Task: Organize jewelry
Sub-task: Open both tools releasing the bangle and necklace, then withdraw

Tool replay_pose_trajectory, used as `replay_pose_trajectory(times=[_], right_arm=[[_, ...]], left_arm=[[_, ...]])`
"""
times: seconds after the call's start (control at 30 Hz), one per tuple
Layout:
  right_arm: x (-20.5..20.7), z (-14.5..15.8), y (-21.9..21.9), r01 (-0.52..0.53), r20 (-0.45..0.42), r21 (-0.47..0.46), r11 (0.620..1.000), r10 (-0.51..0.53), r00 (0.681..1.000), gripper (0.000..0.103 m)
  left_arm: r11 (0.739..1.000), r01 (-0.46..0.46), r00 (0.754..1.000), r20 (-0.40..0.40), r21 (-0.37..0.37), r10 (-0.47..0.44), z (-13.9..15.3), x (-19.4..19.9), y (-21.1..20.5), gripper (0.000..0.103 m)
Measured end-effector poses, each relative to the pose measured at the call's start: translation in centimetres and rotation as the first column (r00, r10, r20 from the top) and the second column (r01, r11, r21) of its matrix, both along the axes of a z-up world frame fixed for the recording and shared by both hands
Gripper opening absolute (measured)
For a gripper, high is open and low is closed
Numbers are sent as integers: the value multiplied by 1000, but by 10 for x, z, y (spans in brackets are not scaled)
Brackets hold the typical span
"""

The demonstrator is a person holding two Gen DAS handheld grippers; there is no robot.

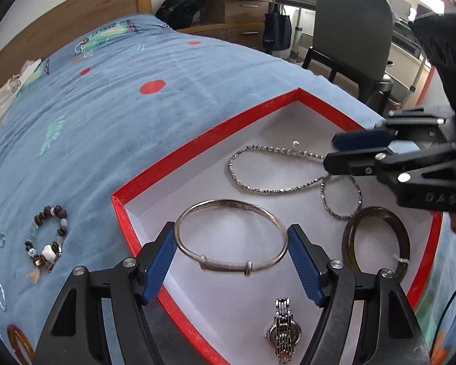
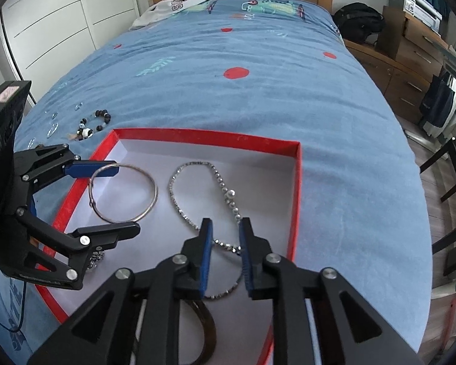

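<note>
The silver bangle (image 1: 231, 237) lies flat in the red-rimmed box (image 1: 197, 140), low in the middle of the left wrist view, between the spread fingers of the left gripper (image 1: 231, 261). Its fingers stand wide, outside the ring on either side; whether the pads touch the metal I cannot tell. The bangle looks stiff, light and smooth, so it probably slips unless pinched across its band, best near the small sliding collars at its lower edge.

The right gripper (image 2: 225, 255), low in the middle of its own view, holds its fingers narrow but parted over the silver chain (image 2: 194, 194), clamping nothing that I can see. The chain is limp and would sag and drag when lifted; a pinch near the beaded stretch seems surest.

Also in the box lie a dark bangle (image 1: 377, 240) at right and a metal watch (image 1: 283, 331) at the bottom. A beaded bracelet (image 1: 47, 237) waits outside at left on the soft blue bedspread (image 1: 136, 121), which would give under pressure. Behind are a chair (image 1: 352, 21) and wooden drawers (image 1: 243, 0).
</note>
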State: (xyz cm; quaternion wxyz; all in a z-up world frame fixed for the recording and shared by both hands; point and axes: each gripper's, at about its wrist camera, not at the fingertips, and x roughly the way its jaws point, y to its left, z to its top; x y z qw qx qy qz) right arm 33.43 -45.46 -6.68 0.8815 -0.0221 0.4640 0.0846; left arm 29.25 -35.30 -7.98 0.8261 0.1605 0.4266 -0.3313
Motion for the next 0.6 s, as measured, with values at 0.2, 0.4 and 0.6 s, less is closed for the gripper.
replay_pose_trajectory(times=[0.2,0.4,0.6], right_arm=[[-18,29,-10,47,28,3,999,-47,998,36],[-47,64,-12,90,71,1,996,-90,993,36],[-91,117,9,107,152,7,994,-107,983,37]], left_arm=[[1000,16,1000,16,17,-16,9,-6,4,74],[999,-19,1000,8,-29,20,39,-17,23,74],[989,-109,992,51,-103,114,99,-39,83,86]])
